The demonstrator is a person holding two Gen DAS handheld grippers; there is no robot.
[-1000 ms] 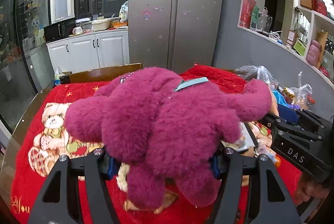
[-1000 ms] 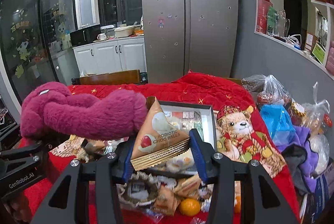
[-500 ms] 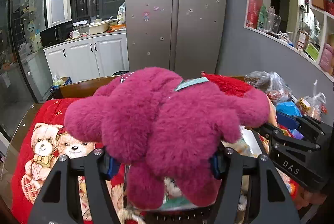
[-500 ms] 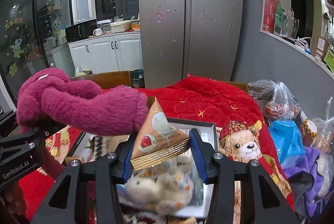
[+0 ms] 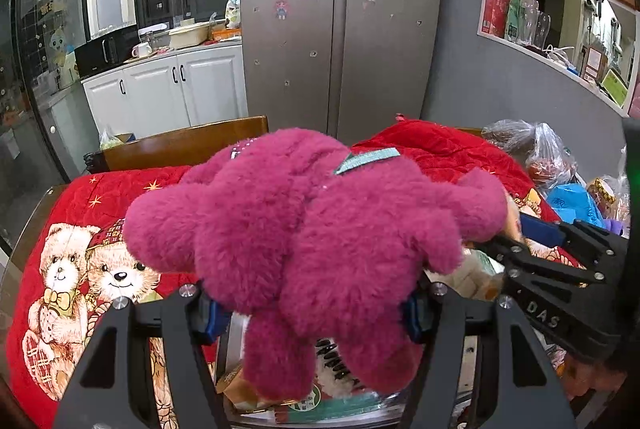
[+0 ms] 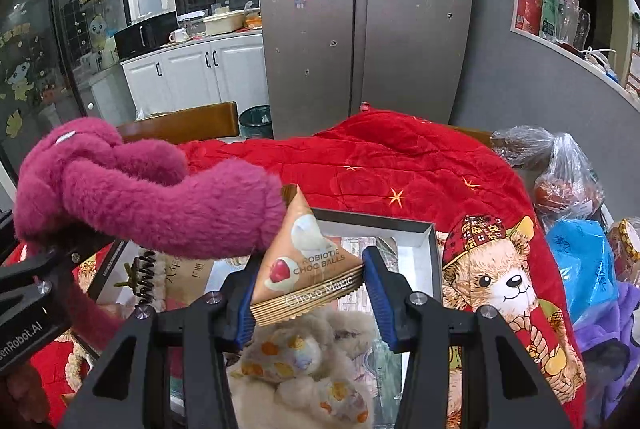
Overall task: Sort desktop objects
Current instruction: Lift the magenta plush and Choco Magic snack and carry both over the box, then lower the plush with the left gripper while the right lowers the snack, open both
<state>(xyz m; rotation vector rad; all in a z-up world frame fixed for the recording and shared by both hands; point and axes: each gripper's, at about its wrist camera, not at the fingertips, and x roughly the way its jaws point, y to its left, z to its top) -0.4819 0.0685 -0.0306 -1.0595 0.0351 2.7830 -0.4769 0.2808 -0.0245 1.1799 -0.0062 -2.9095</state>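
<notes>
Both tools had travelled forward over the bench since the earlier frames, so the open grey-rimmed box, once farther up, now lay directly beneath them. At the centre of the left wrist view, the left tool pinched the fluffy magenta plush bear between its blue pads, the toy's limbs drooping over the black fingers and hiding most of the box below. At the right edge of that view the right tool reached in from the side. In the right wrist view, the right tool clamped a tan triangular snack packet printed "Choc Balls", held at lower centre above a beige plush toy with orange spots that lay inside the box. One magenta arm of the bear stretched across the left of that frame, its tip touching the packet's top corner. A red quilted cloth with teddy-bear prints covered the bench. Plastic bags sat heaped at the right edge.
</notes>
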